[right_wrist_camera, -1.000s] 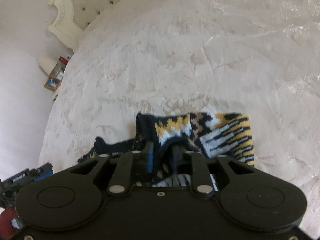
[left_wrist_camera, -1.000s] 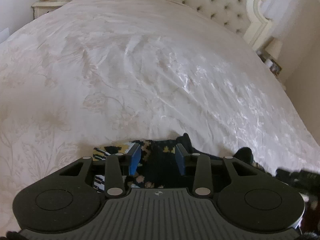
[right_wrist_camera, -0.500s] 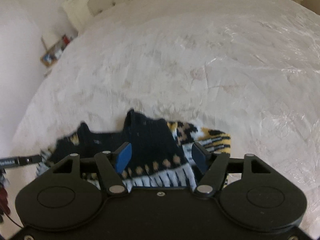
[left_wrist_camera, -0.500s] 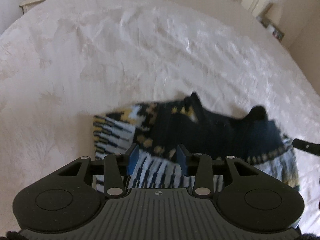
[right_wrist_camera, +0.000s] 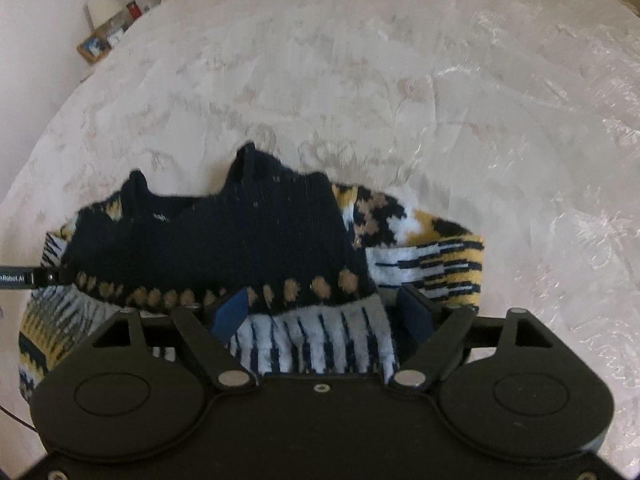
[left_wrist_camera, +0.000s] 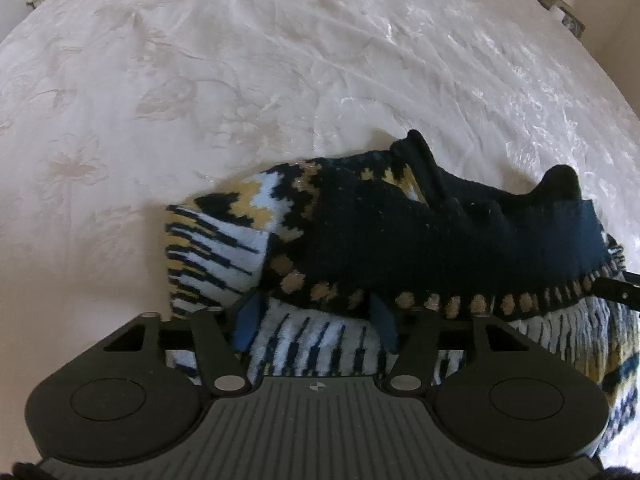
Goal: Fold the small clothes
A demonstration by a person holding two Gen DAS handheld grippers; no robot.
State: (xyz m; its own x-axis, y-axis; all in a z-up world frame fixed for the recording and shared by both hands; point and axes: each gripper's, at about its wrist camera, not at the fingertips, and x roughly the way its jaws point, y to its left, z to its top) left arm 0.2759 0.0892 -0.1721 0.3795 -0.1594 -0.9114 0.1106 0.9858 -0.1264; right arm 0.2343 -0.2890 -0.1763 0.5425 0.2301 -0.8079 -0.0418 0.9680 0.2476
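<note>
Both grippers are now lower than a second ago; the knitted garment (left_wrist_camera: 400,240), then bunched up between the pads, is lying spread on the bed (left_wrist_camera: 280,80). Headboard gone from both views.

Left gripper (left_wrist_camera: 316,322): jaws opening, blue pads standing apart over the white-and-navy striped hem, not pressing it. Right gripper (right_wrist_camera: 324,314): jaws opening wider, hem between the pads, no grip visible.

Garment: dark navy panel folded over on top, gold-dotted band along its near edge, yellow, white and black pattern showing at both ends. It is sitting near the bed's near edge, touching the pale floral bedspread.

Around: a framed picture (right_wrist_camera: 94,46) on a nightstand beside the bed, far left in right view. The other gripper's finger tip (left_wrist_camera: 616,294) is intruding at the right edge, over the garment's end.
</note>
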